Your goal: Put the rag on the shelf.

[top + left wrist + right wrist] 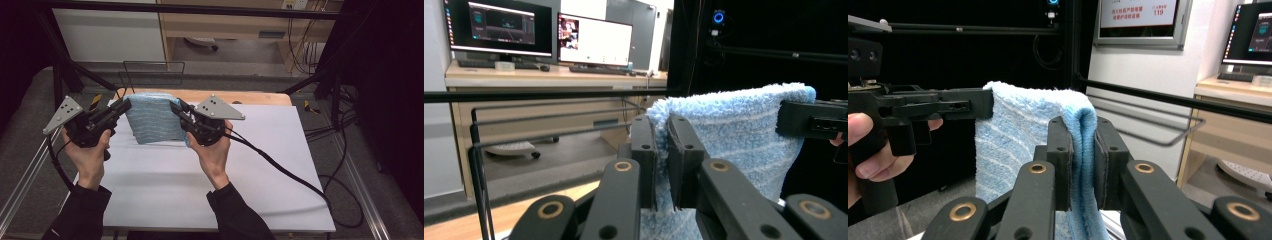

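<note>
One blue towel (150,119), one white sheet (210,175) on the surface, my two grippers: left gripper (121,106), right gripper (176,107).

Both forearms wear dark, near-black long sleeves (80,212). The left gripper (122,106) and right gripper (176,106) are black, each topped by a grey three-cornered plate (219,108) with small dark holes. Brass-coloured pivot bushings (1037,168) mark the jaw linkages. A black cable (280,167) trails from the right gripper.

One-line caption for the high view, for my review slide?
Left gripper and right gripper each clamp a top corner of a blue towel, holding it up over the white table.
</note>
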Action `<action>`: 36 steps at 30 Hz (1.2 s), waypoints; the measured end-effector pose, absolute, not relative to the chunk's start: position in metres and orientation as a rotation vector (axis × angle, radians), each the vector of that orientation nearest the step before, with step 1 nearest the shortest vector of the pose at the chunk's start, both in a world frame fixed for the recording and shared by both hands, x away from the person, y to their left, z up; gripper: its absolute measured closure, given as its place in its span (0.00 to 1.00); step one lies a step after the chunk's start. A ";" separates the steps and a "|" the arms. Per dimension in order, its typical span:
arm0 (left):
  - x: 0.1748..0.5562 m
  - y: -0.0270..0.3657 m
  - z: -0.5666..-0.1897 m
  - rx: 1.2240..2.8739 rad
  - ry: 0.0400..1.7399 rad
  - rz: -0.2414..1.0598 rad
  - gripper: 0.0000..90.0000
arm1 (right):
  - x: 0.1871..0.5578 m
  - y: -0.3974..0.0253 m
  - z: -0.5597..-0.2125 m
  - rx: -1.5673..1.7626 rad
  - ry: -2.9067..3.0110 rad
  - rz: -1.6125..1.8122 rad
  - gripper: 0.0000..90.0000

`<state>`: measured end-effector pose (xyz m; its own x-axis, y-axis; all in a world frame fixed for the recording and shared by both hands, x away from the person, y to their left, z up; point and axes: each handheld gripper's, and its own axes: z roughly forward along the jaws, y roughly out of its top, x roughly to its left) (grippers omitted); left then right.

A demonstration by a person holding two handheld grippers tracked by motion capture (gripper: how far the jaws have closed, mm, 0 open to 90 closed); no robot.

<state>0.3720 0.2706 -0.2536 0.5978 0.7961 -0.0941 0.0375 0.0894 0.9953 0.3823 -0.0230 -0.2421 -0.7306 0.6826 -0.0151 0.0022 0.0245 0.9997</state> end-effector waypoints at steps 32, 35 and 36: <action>0.395 0.281 -0.207 1.283 0.741 0.716 0.92 | 0.405 -0.006 -0.189 0.629 1.710 1.753 0.90; 0.397 0.282 -0.203 1.267 0.739 0.714 0.92 | 0.408 -0.005 -0.185 0.621 1.704 1.752 0.90; 0.398 0.282 -0.202 1.266 0.738 0.716 0.92 | 0.409 -0.004 -0.184 0.617 1.700 1.753 0.90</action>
<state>0.3982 0.2823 -0.2016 0.5789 0.8104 -0.0901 -0.0659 0.1567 0.9854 0.4089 -0.0044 -0.1840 -0.7035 0.7056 -0.0848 -0.1062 0.0136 0.9943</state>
